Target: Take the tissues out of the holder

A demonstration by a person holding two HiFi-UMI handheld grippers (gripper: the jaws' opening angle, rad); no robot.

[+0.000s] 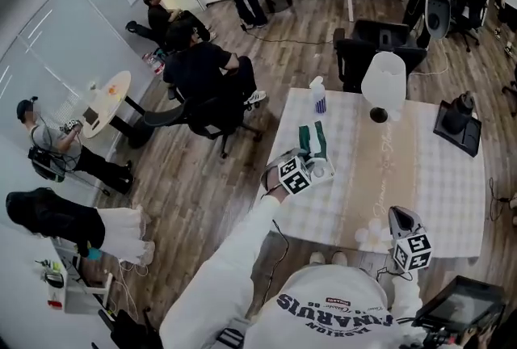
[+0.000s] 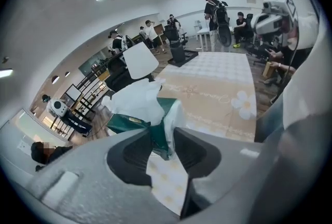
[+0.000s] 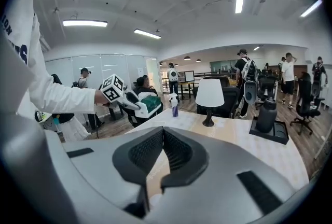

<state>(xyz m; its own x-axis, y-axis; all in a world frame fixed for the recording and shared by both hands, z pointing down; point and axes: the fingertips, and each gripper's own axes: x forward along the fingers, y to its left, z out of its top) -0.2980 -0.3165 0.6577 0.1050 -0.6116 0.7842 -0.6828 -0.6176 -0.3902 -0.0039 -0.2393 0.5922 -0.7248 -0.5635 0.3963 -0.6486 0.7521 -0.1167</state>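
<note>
My left gripper (image 1: 313,160) is shut on a green tissue holder (image 1: 310,140) and holds it over the table's left edge. In the left gripper view the pads (image 2: 189,148) pinch the holder's green edge (image 2: 155,137) together with a white flap. A crumpled white tissue (image 2: 136,99) sticks out of the holder's top. The right gripper view shows the holder (image 3: 147,103) lifted off the tabletop, green above and white below. My right gripper (image 1: 401,218) hovers by the table's front edge; its jaws (image 3: 162,134) are shut with nothing between them.
The table (image 1: 452,202) has a checked cloth and a beige runner (image 1: 373,178). At its far end stand a white lamp (image 1: 383,81) and a small spray bottle (image 1: 318,95); a black jug on a black tray (image 1: 458,125) sits at the right. Office chairs and people are beyond.
</note>
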